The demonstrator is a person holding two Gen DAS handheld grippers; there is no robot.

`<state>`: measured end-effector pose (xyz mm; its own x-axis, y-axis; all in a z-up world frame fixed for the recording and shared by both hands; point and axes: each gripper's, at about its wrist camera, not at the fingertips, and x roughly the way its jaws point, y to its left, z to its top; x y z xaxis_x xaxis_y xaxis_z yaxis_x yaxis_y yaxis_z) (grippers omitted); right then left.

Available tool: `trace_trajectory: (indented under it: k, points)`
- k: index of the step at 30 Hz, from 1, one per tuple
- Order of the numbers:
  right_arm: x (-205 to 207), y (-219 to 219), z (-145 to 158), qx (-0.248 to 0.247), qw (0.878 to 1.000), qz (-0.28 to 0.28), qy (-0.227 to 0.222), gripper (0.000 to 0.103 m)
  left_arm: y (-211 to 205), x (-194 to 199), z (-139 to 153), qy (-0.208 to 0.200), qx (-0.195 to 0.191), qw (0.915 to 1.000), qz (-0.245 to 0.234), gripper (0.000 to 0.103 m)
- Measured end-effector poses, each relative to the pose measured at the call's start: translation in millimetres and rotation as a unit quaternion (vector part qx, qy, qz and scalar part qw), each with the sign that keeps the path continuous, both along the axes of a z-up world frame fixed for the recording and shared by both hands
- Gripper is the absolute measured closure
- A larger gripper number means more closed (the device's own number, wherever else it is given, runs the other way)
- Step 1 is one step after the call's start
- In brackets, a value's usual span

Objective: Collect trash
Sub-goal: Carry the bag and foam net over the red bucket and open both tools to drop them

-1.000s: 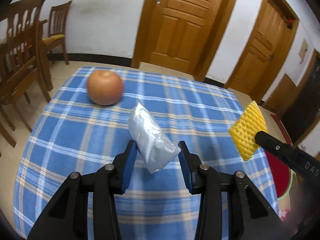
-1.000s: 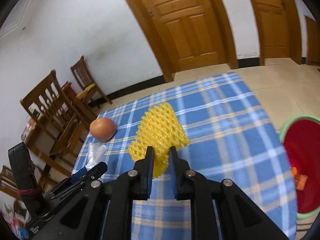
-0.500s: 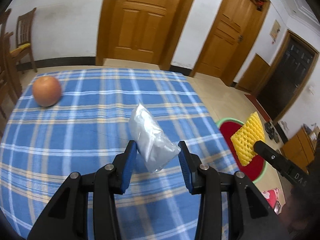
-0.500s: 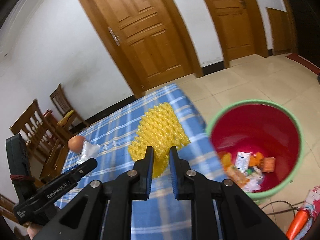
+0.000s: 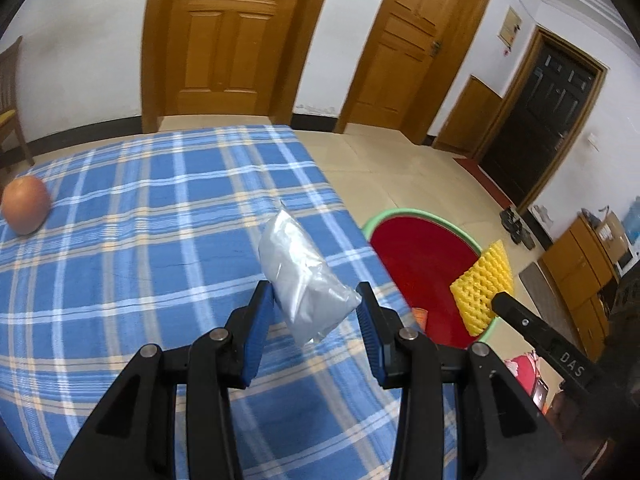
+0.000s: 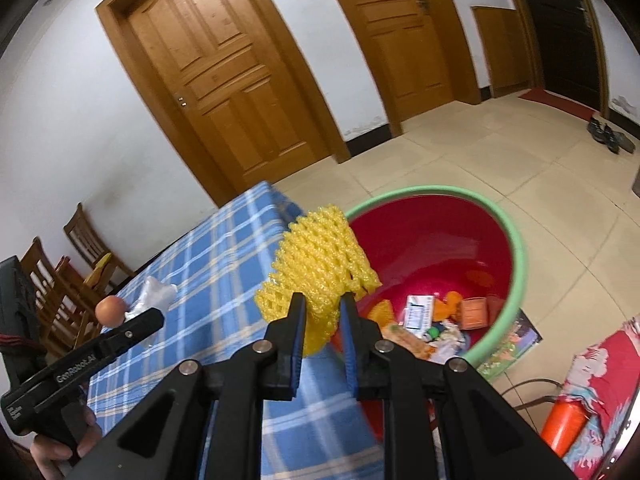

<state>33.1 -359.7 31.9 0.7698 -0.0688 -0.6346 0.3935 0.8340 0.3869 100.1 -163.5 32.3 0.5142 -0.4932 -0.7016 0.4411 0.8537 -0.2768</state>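
Bin [image 6: 516, 240] contents (right view only).

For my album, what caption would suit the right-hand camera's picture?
Right gripper pinching yellow foam netting above a red trash basin beside the blue plaid table.

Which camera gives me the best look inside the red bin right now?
The right wrist view: it looks down into the red bin, showing the trash at its bottom. The left wrist view shows only its green rim and bare red wall, partly behind the yellow foam net.
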Motion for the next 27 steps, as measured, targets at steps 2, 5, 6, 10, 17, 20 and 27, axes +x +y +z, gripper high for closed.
trace_trajectory:
  k: [2, 5, 6, 10, 17, 20, 27]
  points:
    - [-5, -8, -4, 0.001, 1.000, -0.010, 0.004, 0.084, -9, -3, -2, 0.001, 0.001, 1.0000, -0.009, 0.060]
    - [-7, -15, -10, 0.001, 1.000, -0.019, 0.013, 0.083, -25, -5, -5, 0.004, 0.008, 0.9997, -0.024, 0.060]
    - [-8, -17, -13, 0.002, 1.000, -0.022, 0.016, 0.082, -28, -6, -6, 0.005, 0.009, 0.9996, -0.027, 0.060]
    - [-10, -27, -24, 0.006, 0.999, -0.035, 0.030, 0.079, -46, -8, -11, 0.007, 0.015, 0.9988, -0.046, 0.060]
    - [-14, -43, -38, 0.024, 0.998, -0.050, 0.041, 0.057, -66, -9, -17, 0.006, 0.016, 0.9974, -0.070, 0.061]
    - [-16, -47, -39, 0.026, 0.997, -0.055, 0.041, 0.056, -75, -10, -19, 0.001, 0.017, 0.9967, -0.080, 0.061]
    - [-21, -56, -40, 0.034, 0.997, -0.062, 0.035, 0.056, -95, -10, -21, 0.001, 0.023, 0.9944, -0.103, 0.077]
